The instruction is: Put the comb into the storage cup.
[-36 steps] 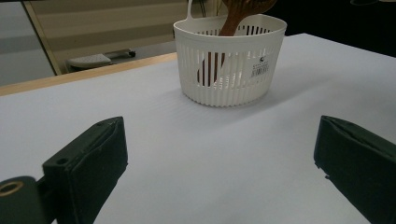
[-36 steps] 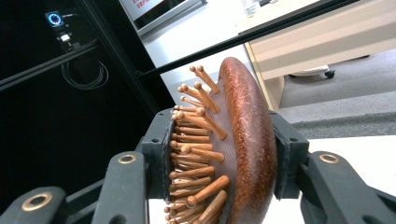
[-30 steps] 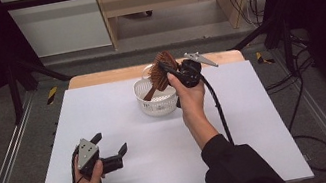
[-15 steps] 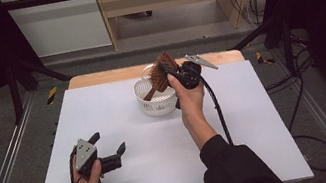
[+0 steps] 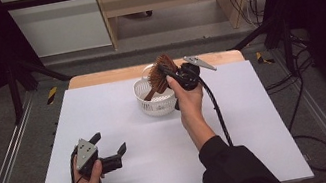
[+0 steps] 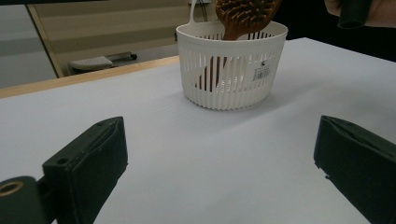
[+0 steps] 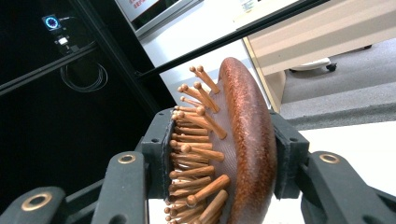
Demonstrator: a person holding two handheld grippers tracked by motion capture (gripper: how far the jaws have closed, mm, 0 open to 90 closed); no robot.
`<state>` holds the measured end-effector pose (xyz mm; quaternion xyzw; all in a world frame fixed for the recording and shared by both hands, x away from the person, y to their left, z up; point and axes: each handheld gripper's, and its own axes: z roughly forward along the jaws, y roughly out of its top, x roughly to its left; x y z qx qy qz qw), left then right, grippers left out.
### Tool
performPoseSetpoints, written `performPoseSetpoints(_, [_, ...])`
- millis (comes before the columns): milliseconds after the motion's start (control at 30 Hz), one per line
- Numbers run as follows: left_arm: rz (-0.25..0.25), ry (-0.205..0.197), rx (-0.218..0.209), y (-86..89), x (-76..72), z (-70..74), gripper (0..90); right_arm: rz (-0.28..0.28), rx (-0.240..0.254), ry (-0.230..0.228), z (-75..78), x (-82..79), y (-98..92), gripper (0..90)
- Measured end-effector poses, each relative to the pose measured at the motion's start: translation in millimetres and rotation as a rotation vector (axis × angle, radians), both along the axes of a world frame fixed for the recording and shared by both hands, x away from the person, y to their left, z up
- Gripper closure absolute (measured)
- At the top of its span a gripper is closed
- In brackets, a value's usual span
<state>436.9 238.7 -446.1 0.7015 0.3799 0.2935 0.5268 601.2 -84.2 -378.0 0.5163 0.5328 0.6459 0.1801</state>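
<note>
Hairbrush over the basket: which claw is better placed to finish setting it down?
Right. The right claw is shut on the hairbrush, whose handle already dips into the white basket. The left claw sits open on the table, apart from the basket, holding nothing.

A brown wooden hairbrush [image 5: 162, 73] with peg bristles stands tilted, head up between my right jaws, handle angled down inside a white slotted basket [image 5: 155, 102] that sits upright near the far edge of the white surface.

Open white table [image 5: 268, 123] all around, sole obstacle the basket [image 5: 156, 101] near its far edge.
</note>
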Motion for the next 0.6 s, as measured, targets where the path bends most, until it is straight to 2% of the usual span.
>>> performPoseSetpoints(600, [-0.004,0.003,-0.002,-0.1,0.0,-0.1,3.0,0.0,0.006,0.01,-4.4,1.7,-0.9,50.9])
